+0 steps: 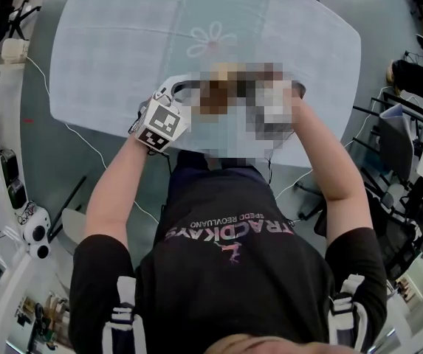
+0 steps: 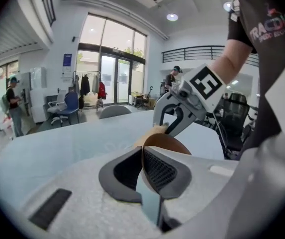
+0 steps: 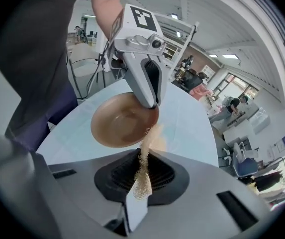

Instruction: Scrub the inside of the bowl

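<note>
Bowl (image 3: 120, 121) first, though the table (image 1: 122, 50) under it is the biggest thing here: a wide top with rounded corners under a pale cloth with a flower outline. The bowl is round, shallow, plain brown and smooth inside. I hold it up clear of the cloth over the table's near edge, tipped on its side so the hollow faces my right gripper (image 3: 143, 166). My left gripper (image 2: 142, 156) is clamped on the rim, one jaw inside and one outside, so from there I see the bowl nearly edge-on. My right gripper sits just beside the bowl, its jaws pinched on a thin strip of tan, fibrous scrubber (image 3: 143, 176). The strip's free end reaches the rim, right by the left gripper's tips.
</note>
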{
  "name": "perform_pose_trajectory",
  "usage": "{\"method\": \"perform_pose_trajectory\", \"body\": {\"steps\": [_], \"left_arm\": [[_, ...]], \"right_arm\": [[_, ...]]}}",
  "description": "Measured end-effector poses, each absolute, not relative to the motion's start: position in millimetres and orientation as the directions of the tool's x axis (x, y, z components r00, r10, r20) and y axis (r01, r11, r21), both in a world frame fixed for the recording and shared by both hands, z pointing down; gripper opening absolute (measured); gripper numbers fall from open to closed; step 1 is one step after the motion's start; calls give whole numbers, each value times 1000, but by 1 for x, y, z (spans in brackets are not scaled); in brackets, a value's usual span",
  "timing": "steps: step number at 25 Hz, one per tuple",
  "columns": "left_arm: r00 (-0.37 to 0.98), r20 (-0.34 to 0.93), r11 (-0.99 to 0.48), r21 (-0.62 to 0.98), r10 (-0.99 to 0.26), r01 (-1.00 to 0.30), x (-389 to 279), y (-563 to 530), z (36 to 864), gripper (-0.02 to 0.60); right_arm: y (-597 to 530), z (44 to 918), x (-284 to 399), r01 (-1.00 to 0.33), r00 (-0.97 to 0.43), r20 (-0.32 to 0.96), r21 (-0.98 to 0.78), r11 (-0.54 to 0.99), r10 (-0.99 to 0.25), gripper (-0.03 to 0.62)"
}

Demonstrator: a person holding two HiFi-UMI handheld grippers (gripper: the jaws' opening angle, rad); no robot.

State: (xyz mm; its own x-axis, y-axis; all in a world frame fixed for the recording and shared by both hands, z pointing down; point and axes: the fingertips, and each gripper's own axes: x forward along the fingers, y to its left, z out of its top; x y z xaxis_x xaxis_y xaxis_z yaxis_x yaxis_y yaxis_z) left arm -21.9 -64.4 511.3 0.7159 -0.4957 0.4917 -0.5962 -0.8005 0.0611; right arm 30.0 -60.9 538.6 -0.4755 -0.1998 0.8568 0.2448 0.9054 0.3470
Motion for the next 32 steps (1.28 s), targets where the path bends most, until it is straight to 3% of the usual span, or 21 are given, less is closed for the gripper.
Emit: {"method": "perform_pose_trajectory", "body": {"steps": [8,17,26,32], "left_arm": [[563,449,-473,305,-694,-826,-47,-91,513,26],[365,446,-114,495,-817,-862,-80,-105,518,26],[345,430,-75,531,-834,-844,-74,-107,512,26],[324,435,-51,532,-840,-845,-77,-104,513,26]], "right_arm": [[-75,541,45,32,-455,849,316,948,-268,32],[-53,550,37,-104,-479,846,210,972,-234,32],[-21,548,-11,-114,-553,810,158,981,-195,32],[-25,545,-18,-247,-575,786,98,964,-228,32]]}}
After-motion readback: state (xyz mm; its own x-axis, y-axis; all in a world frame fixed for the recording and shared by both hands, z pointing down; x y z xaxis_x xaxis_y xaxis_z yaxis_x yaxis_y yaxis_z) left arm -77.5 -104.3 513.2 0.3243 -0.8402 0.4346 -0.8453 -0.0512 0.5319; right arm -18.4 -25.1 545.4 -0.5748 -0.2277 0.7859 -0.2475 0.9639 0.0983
